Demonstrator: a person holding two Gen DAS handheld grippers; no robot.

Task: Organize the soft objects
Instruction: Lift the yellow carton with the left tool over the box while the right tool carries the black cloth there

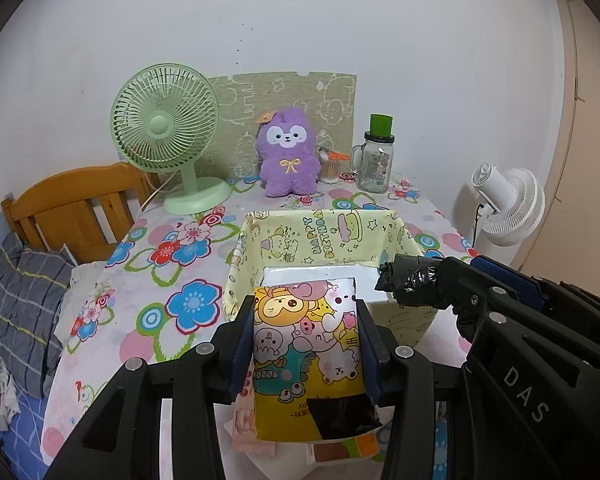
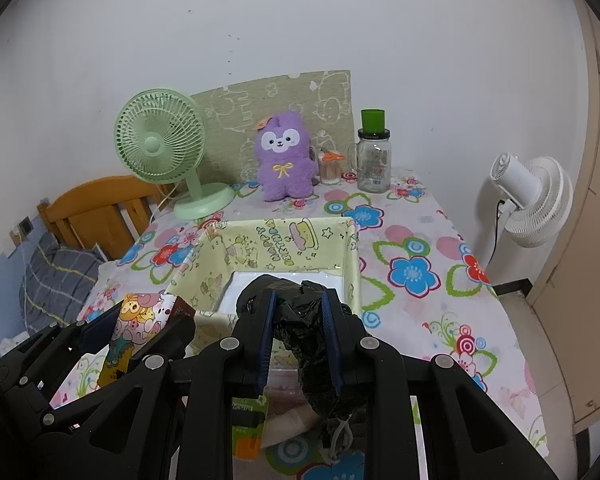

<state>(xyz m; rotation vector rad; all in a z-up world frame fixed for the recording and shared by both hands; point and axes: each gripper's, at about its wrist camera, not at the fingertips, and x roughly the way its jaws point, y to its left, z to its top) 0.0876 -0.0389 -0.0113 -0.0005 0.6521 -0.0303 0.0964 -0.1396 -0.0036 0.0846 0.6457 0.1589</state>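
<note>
My left gripper (image 1: 306, 312) is shut on a cartoon-printed yellow tissue pack (image 1: 308, 356), held upright just before the near wall of a pale yellow "Happy Birthday" box (image 1: 320, 236). In the right wrist view that pack (image 2: 140, 320) shows at the lower left. My right gripper (image 2: 298, 304) is shut on a crumpled black plastic bag roll (image 2: 304, 340), lifted at the box's (image 2: 284, 240) near rim; its tip (image 1: 404, 284) pokes in from the right in the left wrist view. The box floor shows white. Under the grippers lie more packets, partly hidden.
A purple plush toy (image 1: 286, 152) sits at the back of the flowered tablecloth (image 1: 172, 256), between a green desk fan (image 1: 166, 136) and a glass jar (image 1: 374, 164) with a green cap. A white fan (image 2: 536, 200) stands off the table's right; a wooden bed frame (image 1: 72, 208) lies left.
</note>
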